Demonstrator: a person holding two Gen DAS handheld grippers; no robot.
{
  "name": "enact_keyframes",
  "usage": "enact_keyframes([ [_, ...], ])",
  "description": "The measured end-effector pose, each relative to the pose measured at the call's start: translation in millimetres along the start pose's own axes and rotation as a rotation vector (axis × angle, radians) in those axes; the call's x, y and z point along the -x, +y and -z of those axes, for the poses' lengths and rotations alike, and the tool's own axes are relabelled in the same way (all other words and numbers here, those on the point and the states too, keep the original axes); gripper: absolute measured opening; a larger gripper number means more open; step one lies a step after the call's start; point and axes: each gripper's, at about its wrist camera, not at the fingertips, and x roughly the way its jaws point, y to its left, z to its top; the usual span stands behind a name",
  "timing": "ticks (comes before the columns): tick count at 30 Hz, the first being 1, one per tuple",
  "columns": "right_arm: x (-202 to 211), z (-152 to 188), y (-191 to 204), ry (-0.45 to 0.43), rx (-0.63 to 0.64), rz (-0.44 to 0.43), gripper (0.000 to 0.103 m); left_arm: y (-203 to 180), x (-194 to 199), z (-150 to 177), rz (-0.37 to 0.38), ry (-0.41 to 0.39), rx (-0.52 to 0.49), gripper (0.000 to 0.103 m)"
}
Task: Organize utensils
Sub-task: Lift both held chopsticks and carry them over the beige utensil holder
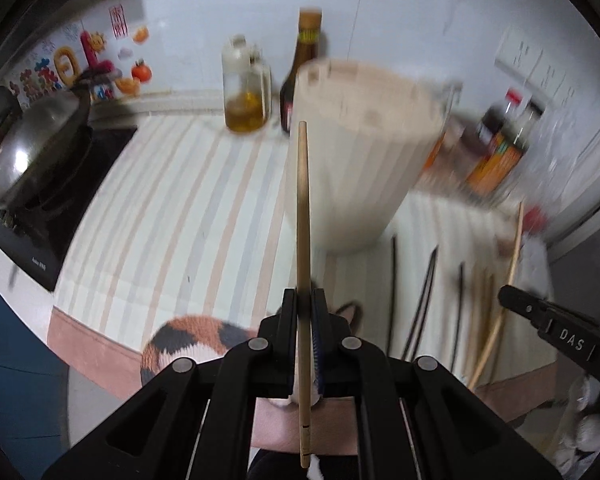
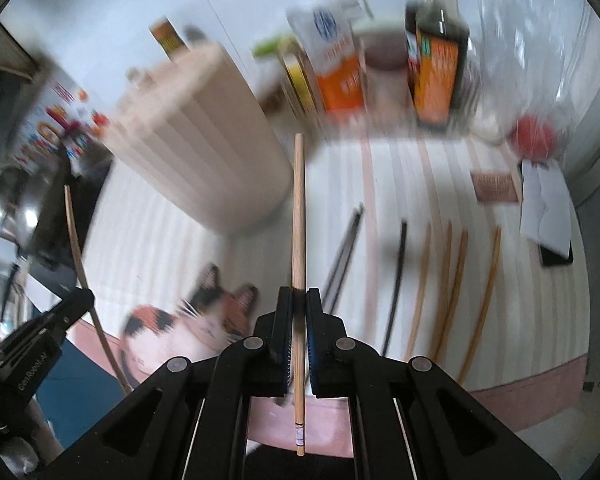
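My left gripper (image 1: 304,294) is shut on a pale wooden chopstick (image 1: 303,200), which points up in front of a tall beige ribbed utensil holder (image 1: 356,152). My right gripper (image 2: 299,292) is shut on a second wooden chopstick (image 2: 299,208), lifted above the striped mat (image 2: 412,184) to the right of the holder (image 2: 196,136). Each gripper appears in the other's view: the right gripper (image 1: 508,292) at the right edge, the left gripper (image 2: 82,296) at the left edge with its chopstick (image 2: 74,232). Black chopsticks (image 2: 342,256) and several wooden chopsticks (image 2: 448,280) lie on the mat.
A lidded wok (image 1: 32,148) sits on the stove at the left. An oil jar (image 1: 246,92) and a dark sauce bottle (image 1: 304,64) stand behind the holder. Bottles and packets (image 2: 436,60) crowd the back right wall. A cat-shaped cloth (image 2: 172,328) lies at the front edge, a phone (image 2: 556,256) at the right.
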Motion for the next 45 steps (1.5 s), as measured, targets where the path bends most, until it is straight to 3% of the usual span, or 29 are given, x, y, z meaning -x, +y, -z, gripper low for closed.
enact_keyframes([
  [7, 65.9, -43.8, 33.9, -0.183, 0.0, -0.076, 0.006, -3.0, 65.7, -62.3, 0.107, -0.183, 0.014, 0.004],
  [13, 91.5, -97.2, 62.9, -0.302, 0.005, -0.063, 0.006, -12.7, 88.1, -122.5, 0.14, -0.297, -0.028, 0.004],
  [23, 77.0, -202.1, 71.8, -0.413, -0.042, -0.096, 0.006, -14.4, 32.8, -210.4, 0.146, -0.303, 0.03, 0.004],
  [29, 55.4, -246.6, 79.6, -0.452, -0.035, -0.115, 0.006, -7.9, 2.3, -242.7, 0.167, -0.298, 0.076, 0.004],
  [35, 19.3, -264.0, 87.2, -0.447, -0.014, -0.112, 0.006, -9.9, -23.6, -259.5, 0.164, -0.318, 0.078, 0.004],
  [40, -5.6, -253.1, 83.0, -0.432, -0.001, -0.108, 0.006, -8.2, -50.8, -252.9, 0.174, -0.286, 0.071, 0.005],
  [45, -2.8, -236.6, 74.5, -0.445, 0.011, -0.117, 0.007, -6.5, -44.7, -245.8, 0.192, -0.28, 0.07, 0.006],
])
